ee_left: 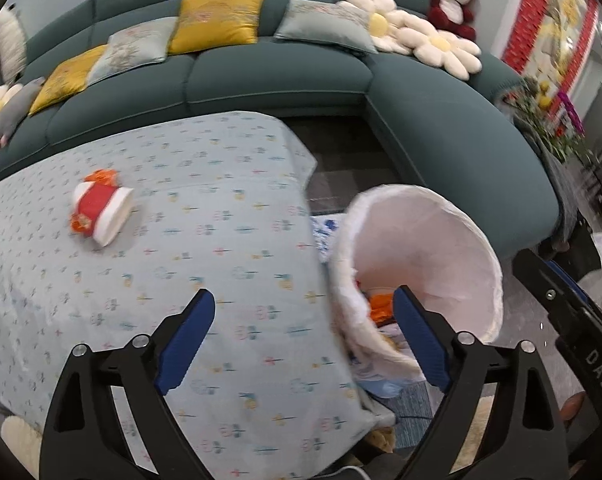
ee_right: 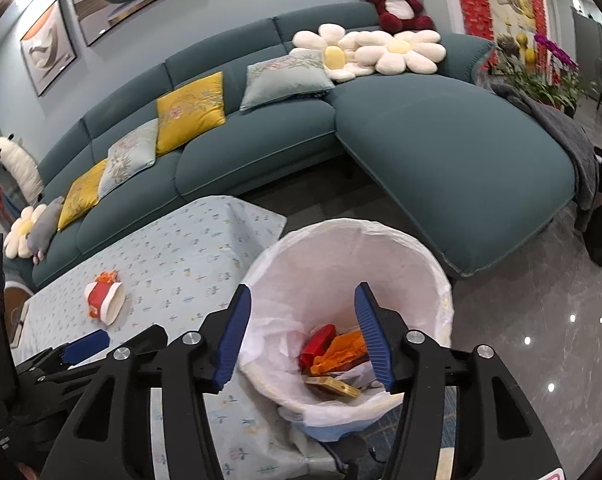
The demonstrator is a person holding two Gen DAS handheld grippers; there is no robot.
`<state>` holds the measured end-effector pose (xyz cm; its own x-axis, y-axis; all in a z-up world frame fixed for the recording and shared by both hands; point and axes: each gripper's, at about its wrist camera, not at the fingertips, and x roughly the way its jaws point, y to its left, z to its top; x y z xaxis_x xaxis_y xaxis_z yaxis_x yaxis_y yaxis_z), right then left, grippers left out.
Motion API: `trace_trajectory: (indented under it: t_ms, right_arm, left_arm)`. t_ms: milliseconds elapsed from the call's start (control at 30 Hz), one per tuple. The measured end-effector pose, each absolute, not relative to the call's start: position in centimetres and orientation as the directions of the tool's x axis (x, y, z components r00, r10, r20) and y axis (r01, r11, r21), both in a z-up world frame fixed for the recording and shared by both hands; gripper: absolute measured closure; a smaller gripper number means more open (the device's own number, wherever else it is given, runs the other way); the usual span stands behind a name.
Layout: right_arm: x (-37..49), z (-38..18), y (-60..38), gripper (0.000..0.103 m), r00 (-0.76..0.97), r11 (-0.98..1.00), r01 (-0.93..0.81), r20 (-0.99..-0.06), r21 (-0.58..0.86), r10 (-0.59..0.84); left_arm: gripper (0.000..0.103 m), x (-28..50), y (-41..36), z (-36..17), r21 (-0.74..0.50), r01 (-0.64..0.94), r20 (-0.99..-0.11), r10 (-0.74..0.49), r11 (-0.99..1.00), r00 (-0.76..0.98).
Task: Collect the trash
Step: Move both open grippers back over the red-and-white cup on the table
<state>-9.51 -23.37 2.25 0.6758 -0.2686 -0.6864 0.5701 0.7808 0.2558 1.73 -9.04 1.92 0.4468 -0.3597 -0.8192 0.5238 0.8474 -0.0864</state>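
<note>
A bin with a white liner (ee_right: 341, 264) stands on the floor by the table's corner. It holds red and orange wrappers (ee_right: 333, 346) and a flat yellow-brown box (ee_right: 335, 387). My right gripper (ee_right: 303, 287) hangs open over the bin's mouth, with nothing between its blue pads. On the pale-blue patterned tablecloth (ee_left: 181, 280) lies a red-and-white package with orange crumpled ends (ee_left: 101, 210), also seen from the right wrist (ee_right: 105, 296). My left gripper (ee_left: 304, 292) is open and empty. It straddles the table's edge and the bin (ee_left: 433, 240), well to the right of the package.
A teal corner sofa (ee_right: 441, 152) wraps around behind the table, carrying yellow and grey cushions, flower-shaped cushions (ee_right: 405, 54) and a red plush toy (ee_right: 395, 0). A grey throw drapes its right end (ee_right: 561, 128). Glossy floor (ee_right: 541, 320) lies right of the bin.
</note>
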Motion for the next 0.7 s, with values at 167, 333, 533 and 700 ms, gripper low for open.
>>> trace_trajectory:
  t_ms: [167,333,533,700]
  right_arm:
    - [-7.8,2.8,-20.5,0.041,0.687,0.820,0.521,-0.687,0.236,-0.239]
    - [-5.8,3.0,-16.9,0.040,0.693,0.862,0.455,-0.696,0.222,-0.187]
    - [-2.7,3.0,-12.4,0.040,0.691,0.904,0.376,-0.711,0.203,-0.128]
    - [0.5,2.4,-8.5,0.040,0.681,0.928,0.319,-0.728,0.195,-0.081]
  left_arm:
    - [0.015,3.5,-4.6,2.0,-0.105,0.441,-0.819,-0.329,0.891,0.471]
    - [0.013,5.1,0.1,1.8,-0.114,0.356,-0.814,-0.293,0.927,0.502]
    - [0.013,7.1,5.5,1.4,-0.130,0.251,-0.813,-0.248,0.959,0.526]
    - [0.013,8.7,9.4,1.1,-0.121,0.192,-0.804,-0.210,0.974,0.557]
